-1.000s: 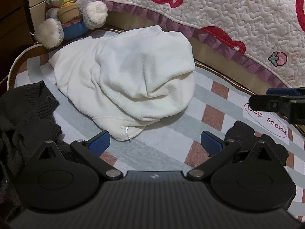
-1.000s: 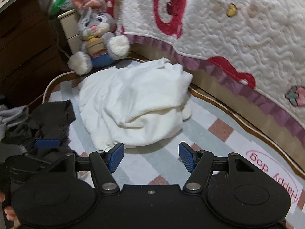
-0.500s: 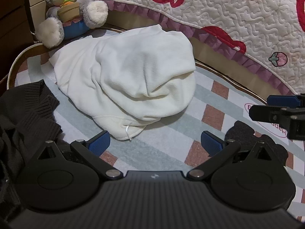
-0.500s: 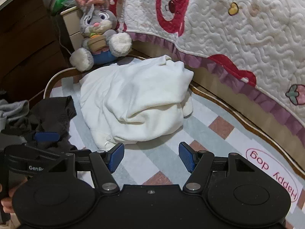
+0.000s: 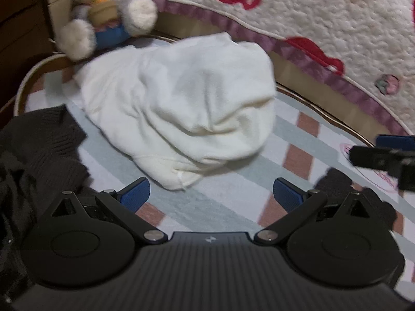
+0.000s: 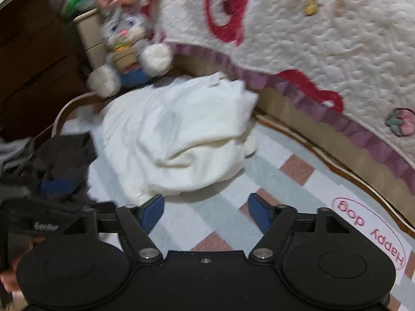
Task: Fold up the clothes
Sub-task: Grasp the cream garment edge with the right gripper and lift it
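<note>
Checked rug [image 5: 233, 202] lying beside quilted bedspread [image 6: 298, 39]. Lying crumpled mid-rug: white garment [image 5: 186, 108], plush rabbit [image 5: 103, 18] behind, dark knit [image 5: 33, 150] to its left. Hovering just short of white garment: left gripper [image 5: 211, 194] wide, empty; right gripper [image 6: 206, 213] just widening, empty.

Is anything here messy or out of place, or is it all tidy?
The white garment is not folded: it lies bunched in a rumpled heap on the checked mat, near the plush rabbit. A dark knit garment is crumpled at the mat's left edge. Nothing looks spilled or damaged.
</note>
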Demonstrator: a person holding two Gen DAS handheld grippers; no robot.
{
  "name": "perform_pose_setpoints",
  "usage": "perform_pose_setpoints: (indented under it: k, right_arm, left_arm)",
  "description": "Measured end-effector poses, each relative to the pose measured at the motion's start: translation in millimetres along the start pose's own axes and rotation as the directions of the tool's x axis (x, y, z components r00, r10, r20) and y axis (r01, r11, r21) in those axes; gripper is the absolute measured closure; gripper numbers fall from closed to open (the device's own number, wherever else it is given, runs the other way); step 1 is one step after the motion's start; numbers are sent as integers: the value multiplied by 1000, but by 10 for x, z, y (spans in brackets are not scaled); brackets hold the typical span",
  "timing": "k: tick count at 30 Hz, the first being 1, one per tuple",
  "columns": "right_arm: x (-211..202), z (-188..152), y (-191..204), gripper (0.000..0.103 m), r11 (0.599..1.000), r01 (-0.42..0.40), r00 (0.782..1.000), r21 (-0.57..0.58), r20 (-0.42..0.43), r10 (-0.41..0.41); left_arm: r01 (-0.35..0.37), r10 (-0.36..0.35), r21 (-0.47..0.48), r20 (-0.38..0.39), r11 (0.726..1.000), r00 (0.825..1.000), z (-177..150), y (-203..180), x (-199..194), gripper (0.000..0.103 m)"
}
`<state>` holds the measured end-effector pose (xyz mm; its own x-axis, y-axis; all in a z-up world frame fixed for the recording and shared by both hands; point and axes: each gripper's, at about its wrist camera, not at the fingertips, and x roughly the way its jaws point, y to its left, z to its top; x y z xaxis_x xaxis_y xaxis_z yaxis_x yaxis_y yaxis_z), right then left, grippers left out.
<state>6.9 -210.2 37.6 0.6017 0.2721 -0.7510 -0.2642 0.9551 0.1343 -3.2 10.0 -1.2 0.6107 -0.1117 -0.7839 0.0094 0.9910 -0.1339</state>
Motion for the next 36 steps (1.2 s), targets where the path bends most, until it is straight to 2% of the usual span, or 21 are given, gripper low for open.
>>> perform_pose_setpoints:
  k: [4,8,11,13,16,18,20,23,27,30,35,36]
  right_arm:
    - [106,75,-100,25,995,-25,1000,97,-3,26]
    - [316,154,-106,25,993,-45,999,108,-25,48]
    - [525,247,-101,25,986,-100,992,132,-63,109]
    - [662,301,-114,25,976,-146,986,162,-52,156]
    - [895,419,-150,25,975,-143,988,171,-31,151]
    - [1054,514,-215,25,974,-127,991,190,-24,134]
    - [1223,608,-315,24,962,-144,987,231,-33,155]
    - [1461,727,-425,24,941,-194,976,277,-46,214]
    - [1725,928,-430,24,961,-175,981,213,-47,189]
    - [1982,1119,-529,24,977,-132,991,165,-13,136]
    - [2541,1255,-862,22,945,-133,989,298,-30,148]
    - [2647,1253,-914,23,932,-150,985,329,-34,170]
  left_arm:
    - [-25,25,-13,31,1000,999,5,87,20,0]
    - [-25,27,-62,39,998,999,27,238,169,1]
    - [-80,84,-74,45,994,996,96,397,326,7]
    - [-124,127,-59,56,991,990,221,496,446,8]
    - [-177,180,-40,77,983,981,479,644,694,10]
    - [-214,218,-58,81,975,973,624,759,898,17]
    - [-192,197,-94,55,977,979,675,901,1096,23]
    - [-213,218,-107,35,971,975,536,1116,1329,28]
    - [-87,84,-175,-23,981,996,408,1394,1590,28]
    - [-126,128,-181,-5,975,992,399,1410,1688,28]
    - [-176,188,-282,18,943,982,342,1508,1763,24]
    - [-151,160,-311,3,938,987,326,1556,1795,24]
